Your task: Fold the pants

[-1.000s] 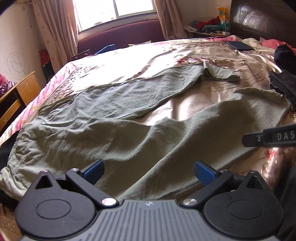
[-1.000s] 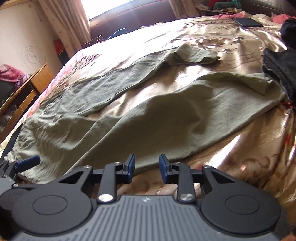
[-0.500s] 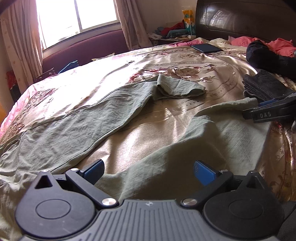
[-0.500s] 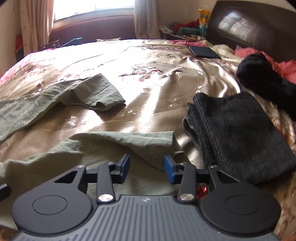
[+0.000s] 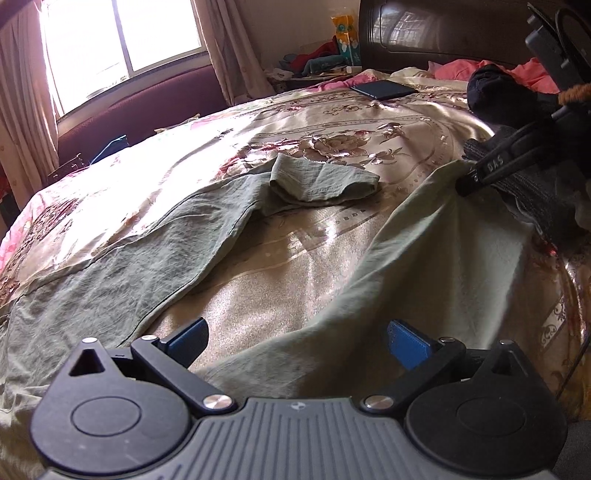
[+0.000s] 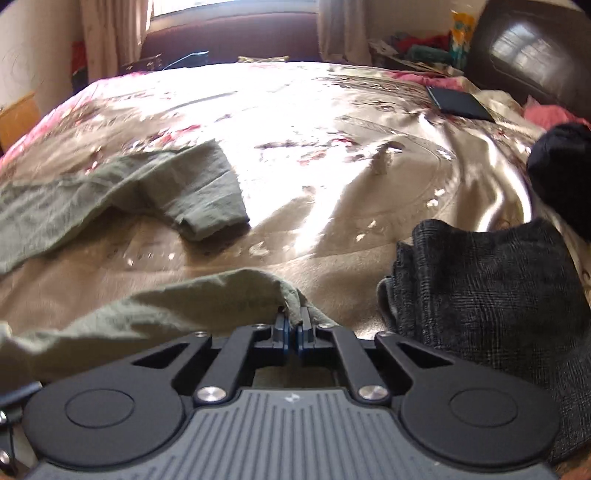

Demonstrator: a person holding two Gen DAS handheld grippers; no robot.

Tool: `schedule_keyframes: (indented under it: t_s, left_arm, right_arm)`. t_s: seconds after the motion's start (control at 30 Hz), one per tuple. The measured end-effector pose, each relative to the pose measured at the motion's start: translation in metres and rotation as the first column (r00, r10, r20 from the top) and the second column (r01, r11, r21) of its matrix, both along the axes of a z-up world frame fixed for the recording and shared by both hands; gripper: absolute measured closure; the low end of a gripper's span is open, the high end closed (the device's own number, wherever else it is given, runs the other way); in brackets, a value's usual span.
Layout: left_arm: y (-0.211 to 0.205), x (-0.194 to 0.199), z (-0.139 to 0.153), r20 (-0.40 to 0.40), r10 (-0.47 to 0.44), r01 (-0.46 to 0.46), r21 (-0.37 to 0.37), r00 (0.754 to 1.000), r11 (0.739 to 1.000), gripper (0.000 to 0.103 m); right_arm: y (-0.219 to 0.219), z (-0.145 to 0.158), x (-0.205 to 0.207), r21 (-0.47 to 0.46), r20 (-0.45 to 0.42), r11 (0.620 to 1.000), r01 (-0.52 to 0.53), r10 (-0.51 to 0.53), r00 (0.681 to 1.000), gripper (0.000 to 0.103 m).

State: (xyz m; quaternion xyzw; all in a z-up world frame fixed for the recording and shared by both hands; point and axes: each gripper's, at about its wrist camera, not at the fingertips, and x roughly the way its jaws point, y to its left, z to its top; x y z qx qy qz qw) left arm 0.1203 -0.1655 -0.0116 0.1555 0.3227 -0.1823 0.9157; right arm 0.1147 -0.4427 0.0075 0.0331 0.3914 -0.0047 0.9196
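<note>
Olive-green pants [image 5: 110, 266] lie spread on the gold floral bed cover, legs apart. The far leg ends in a folded-over cuff [image 5: 325, 181], also in the right wrist view [image 6: 199, 192]. The near leg [image 5: 424, 258] runs to the right. My right gripper [image 6: 293, 328] is shut on the near leg's cuff [image 6: 236, 291] and shows in the left wrist view [image 5: 469, 181] at that cuff. My left gripper [image 5: 297, 339] is open and empty, low over the near leg's upper part.
A folded dark grey garment [image 6: 491, 295] lies just right of the held cuff. A black bundle [image 6: 561, 170] and pink cloth [image 5: 469, 68] lie near the dark headboard [image 5: 443, 33]. A dark flat tablet [image 5: 384, 89] lies on the far bed. A window [image 5: 122, 40] is at the back.
My right gripper moved forward onto the near leg's cuff and closed on it. My left gripper stayed open and shifted to the right along the pants.
</note>
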Motion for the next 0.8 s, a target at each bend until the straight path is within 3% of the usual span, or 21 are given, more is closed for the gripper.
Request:
schedule_keyframes:
  t_s: [0.1,0.23,0.27,0.33,0.43,0.5,0.57,0.67,0.7,0.8]
  left_arm:
    - [-0.004,0.001,0.002,0.043,-0.002,0.003,-0.018,0.999,1.000,0.000]
    - [-0.005,0.002,-0.011,0.004,-0.011,0.011,0.032,1.000,0.999,0.000]
    - [-0.001,0.000,-0.012,0.000,-0.010,0.010,0.038,1.000,0.999,0.000]
    - [0.012,-0.005,-0.011,0.011,-0.002,0.001,0.058,1.000,0.998,0.000]
    - [0.039,-0.006,-0.010,0.020,0.023,-0.025,0.098,1.000,0.995,0.000]
    - [0.056,-0.003,-0.012,-0.023,0.033,-0.031,0.107,0.999,0.994,0.000]
    - [0.076,0.003,-0.019,-0.114,0.042,-0.031,0.093,0.993,0.995,0.000]
    - [0.110,0.007,-0.016,-0.200,0.077,-0.077,0.008,0.977,0.997,0.000]
    - [0.121,0.006,-0.011,-0.190,0.087,-0.088,0.001,0.978,0.996,0.000]
    - [0.159,0.002,0.014,-0.085,0.126,-0.127,-0.001,0.988,0.992,0.000]
  right_arm:
    - [-0.027,0.016,0.001,0.070,0.022,0.993,0.099,-0.101,0.995,0.099]
    - [-0.015,0.000,0.008,-0.095,-0.093,0.991,0.089,-0.098,0.991,0.093]
    - [-0.009,-0.001,0.003,-0.125,-0.087,0.989,0.076,-0.088,0.992,0.092]
    - [0.002,0.002,-0.006,-0.169,-0.032,0.982,0.079,-0.085,0.996,0.074]
    - [0.024,0.012,-0.017,-0.232,0.052,0.969,0.089,-0.079,0.996,0.067]
    - [0.045,0.015,-0.021,-0.258,0.072,0.966,0.028,-0.010,0.997,0.065]
    - [0.061,0.009,-0.017,-0.223,0.014,0.973,-0.055,0.059,0.998,0.051]
    - [0.083,-0.005,0.000,-0.136,-0.113,0.985,-0.107,0.092,0.989,0.056]
    - [0.095,-0.002,0.003,-0.137,-0.104,0.982,-0.133,0.120,0.987,0.060]
    - [0.140,0.018,0.012,-0.149,-0.032,0.957,-0.249,0.247,0.969,0.058]
